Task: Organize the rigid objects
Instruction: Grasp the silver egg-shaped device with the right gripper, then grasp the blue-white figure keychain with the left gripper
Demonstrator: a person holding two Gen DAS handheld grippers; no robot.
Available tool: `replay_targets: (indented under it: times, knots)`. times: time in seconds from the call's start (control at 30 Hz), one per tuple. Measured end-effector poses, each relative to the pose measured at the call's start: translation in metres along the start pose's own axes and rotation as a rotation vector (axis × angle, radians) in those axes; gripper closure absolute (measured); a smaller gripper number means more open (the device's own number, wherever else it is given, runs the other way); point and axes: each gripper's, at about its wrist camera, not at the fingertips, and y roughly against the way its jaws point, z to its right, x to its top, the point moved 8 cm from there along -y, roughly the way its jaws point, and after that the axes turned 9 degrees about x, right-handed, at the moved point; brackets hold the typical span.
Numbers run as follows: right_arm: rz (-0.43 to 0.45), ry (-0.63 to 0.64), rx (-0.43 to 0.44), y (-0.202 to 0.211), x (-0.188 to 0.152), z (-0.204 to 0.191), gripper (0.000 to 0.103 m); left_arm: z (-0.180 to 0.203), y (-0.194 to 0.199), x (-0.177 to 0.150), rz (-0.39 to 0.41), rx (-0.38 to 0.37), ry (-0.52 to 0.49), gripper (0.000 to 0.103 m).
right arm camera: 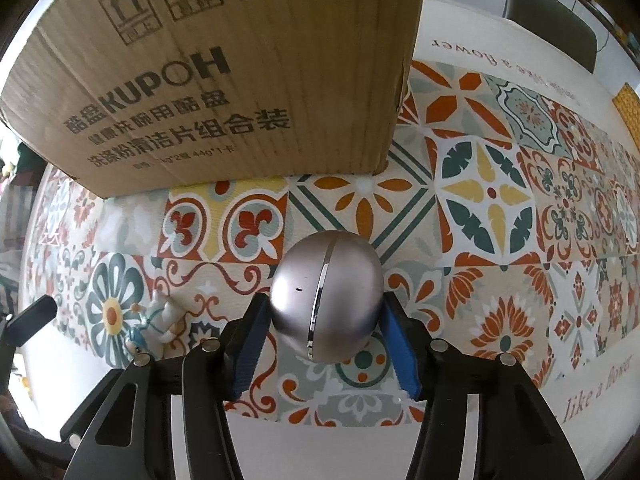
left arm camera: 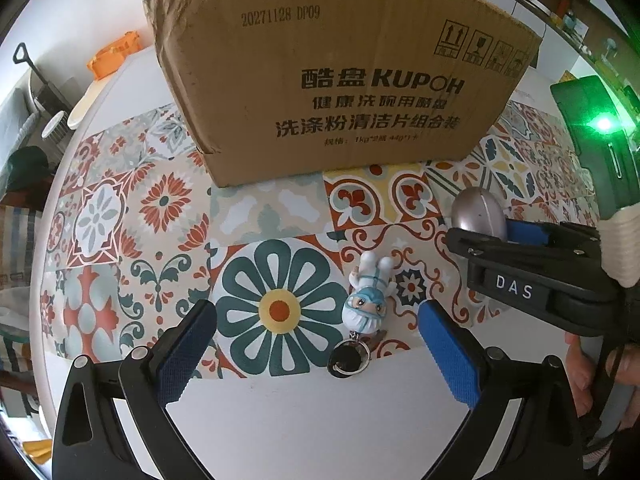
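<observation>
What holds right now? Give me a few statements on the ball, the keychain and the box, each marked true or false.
The silver ball sits between the fingers of the right gripper. True.
The figurine keychain stands upright. False: it lies flat on the patterned mat.
The left gripper grips the keychain. False: its fingers are wide apart, clear of it.
The cardboard box stands on the mat. True.
</observation>
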Motion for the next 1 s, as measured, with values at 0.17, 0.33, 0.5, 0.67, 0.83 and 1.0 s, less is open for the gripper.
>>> replay_targets:
  times: [0.17, 0.33, 0.5, 0.67, 0.83, 1.0]
  knots:
    - [0.005, 0.01, -0.007, -0.005, 0.0, -0.001, 0.049, 0.0, -0.002, 0.0, -0.006, 0.0, -0.002, 0.001]
    - [0.008, 0.003, 0.011, -0.003, -0.009, -0.001, 0.049, 0.001, -0.001, -0.001, -0.009, -0.006, -0.014, 0.001]
    - [0.023, -0.005, 0.031, 0.017, -0.027, -0.001, 0.049, 0.005, -0.002, -0.005, -0.021, -0.016, -0.035, 0.005]
    - [0.022, -0.025, 0.061, 0.03, -0.045, -0.004, 0.049, 0.01, -0.008, -0.009, -0.045, -0.023, -0.052, 0.02]
    - [0.01, -0.041, 0.069, 0.032, -0.056, 0.0, 0.049, 0.019, -0.013, -0.007, -0.047, -0.033, -0.077, 0.03]
    - [0.001, -0.05, 0.069, 0.032, -0.066, 0.008, 0.049, 0.027, -0.021, -0.006, -0.057, -0.036, -0.088, 0.045]
